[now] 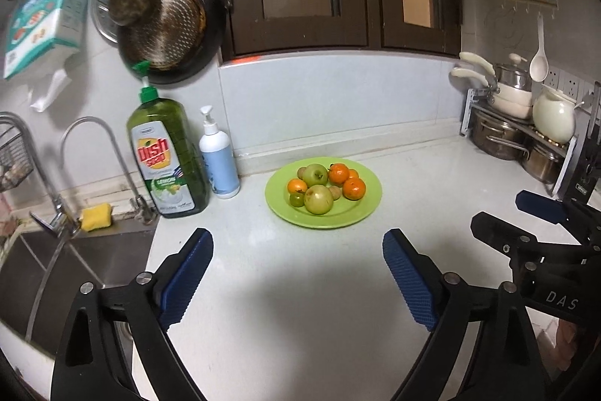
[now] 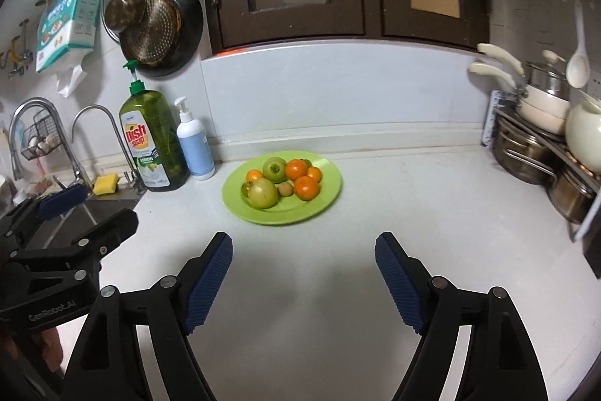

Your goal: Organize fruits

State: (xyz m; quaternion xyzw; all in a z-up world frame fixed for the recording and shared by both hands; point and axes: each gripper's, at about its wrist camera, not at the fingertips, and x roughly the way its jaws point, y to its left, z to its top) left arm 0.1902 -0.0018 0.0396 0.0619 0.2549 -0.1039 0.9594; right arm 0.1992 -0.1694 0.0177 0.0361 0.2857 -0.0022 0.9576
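A green plate (image 1: 366, 209) sits on the white counter near the back wall. It holds two green apples (image 1: 318, 200), several oranges (image 1: 354, 188), a small green fruit and small brown fruits. It also shows in the right wrist view (image 2: 326, 198). My left gripper (image 1: 296, 252) is open and empty, in front of the plate. My right gripper (image 2: 302, 254) is open and empty, also in front of the plate. The right gripper shows at the right edge of the left wrist view (image 1: 526, 217).
A green dish soap bottle (image 1: 167, 156) and a white pump bottle (image 1: 219, 158) stand left of the plate. A sink (image 1: 56, 269) with taps and a yellow sponge (image 1: 96, 217) lies at the left. A rack of pots (image 1: 526, 134) stands at the right. Pans hang on the wall.
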